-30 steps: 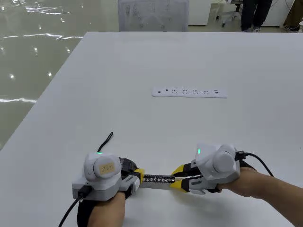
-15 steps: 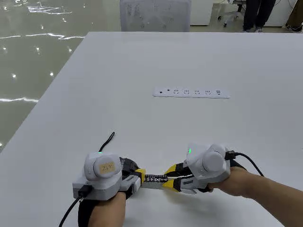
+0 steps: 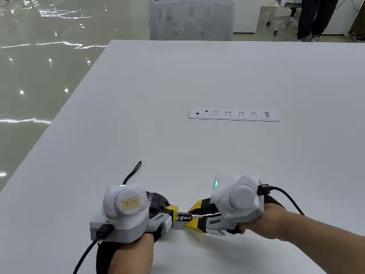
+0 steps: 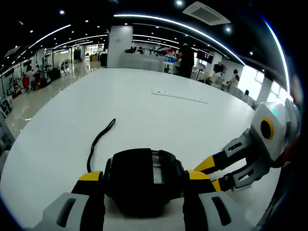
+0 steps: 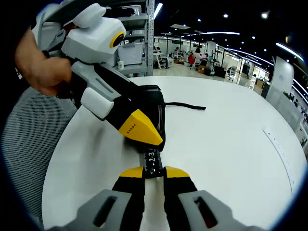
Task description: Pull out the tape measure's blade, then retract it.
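At the near edge of the table [image 3: 171, 85], toward its left side, the L gripper [image 3: 168, 218] is clamped on the tape [image 4: 143, 175]. The black case sits betw. the two yellow-tipped jaws, one on each side, low on the tabletop; can't tell if it touches.

Just right of it the R gripper [image 5: 153, 172] faces the L one, jaws closed on the blade [image 5: 152, 158], pinching it near its end. Only a short bit of blade is out, w/ digits 2 and 3 showing betw. the case mouth and R's tips. It runs straight, about level w/ the table. In head view the two grippers' tips are close together. A hand holds each gripper.

A black strap [image 4: 98, 137] comes off the case's far side and lies slack on the table, curving away toward the far-left.

Well beyond, about mid-table, a white power strip [image 3: 234, 114] lies flat, roughly parallel to the near edge.

Past the far edge stands a grey chair [image 3: 191, 20], w/ shiny floor [image 3: 45, 68] along the left edge.
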{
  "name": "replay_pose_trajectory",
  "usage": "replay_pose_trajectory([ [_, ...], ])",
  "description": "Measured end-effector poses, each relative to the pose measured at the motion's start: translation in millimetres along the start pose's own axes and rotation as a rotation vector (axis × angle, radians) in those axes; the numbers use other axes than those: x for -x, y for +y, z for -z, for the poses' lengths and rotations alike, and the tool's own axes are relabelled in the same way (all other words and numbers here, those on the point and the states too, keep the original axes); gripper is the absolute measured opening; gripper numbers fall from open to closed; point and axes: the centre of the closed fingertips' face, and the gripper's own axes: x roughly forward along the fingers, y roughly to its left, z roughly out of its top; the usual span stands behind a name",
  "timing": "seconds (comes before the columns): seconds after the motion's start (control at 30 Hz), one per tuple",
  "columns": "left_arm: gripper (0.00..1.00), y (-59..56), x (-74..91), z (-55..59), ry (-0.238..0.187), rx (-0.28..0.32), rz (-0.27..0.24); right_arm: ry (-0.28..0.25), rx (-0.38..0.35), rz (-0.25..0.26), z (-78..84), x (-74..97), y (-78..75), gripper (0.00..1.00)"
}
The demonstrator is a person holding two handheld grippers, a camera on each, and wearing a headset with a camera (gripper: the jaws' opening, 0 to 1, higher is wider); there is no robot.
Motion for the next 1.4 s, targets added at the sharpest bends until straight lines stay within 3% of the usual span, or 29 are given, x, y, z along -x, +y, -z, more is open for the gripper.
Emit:
replay_pose_trajectory([
  [0.5, 0.63, 0.4, 0.6, 0.1, -0.002, 0.021, -0.001, -0.005, 0.011, 0.004, -11.0, -15.4, 1.7, 0.13],
  [1.4, 0.64, -1.1, 0.9, 1.9, 0.003, 0.031, 0.012, -0.003, 0.014, 0.018, -10.0, -17.1, 1.5, 0.14],
])
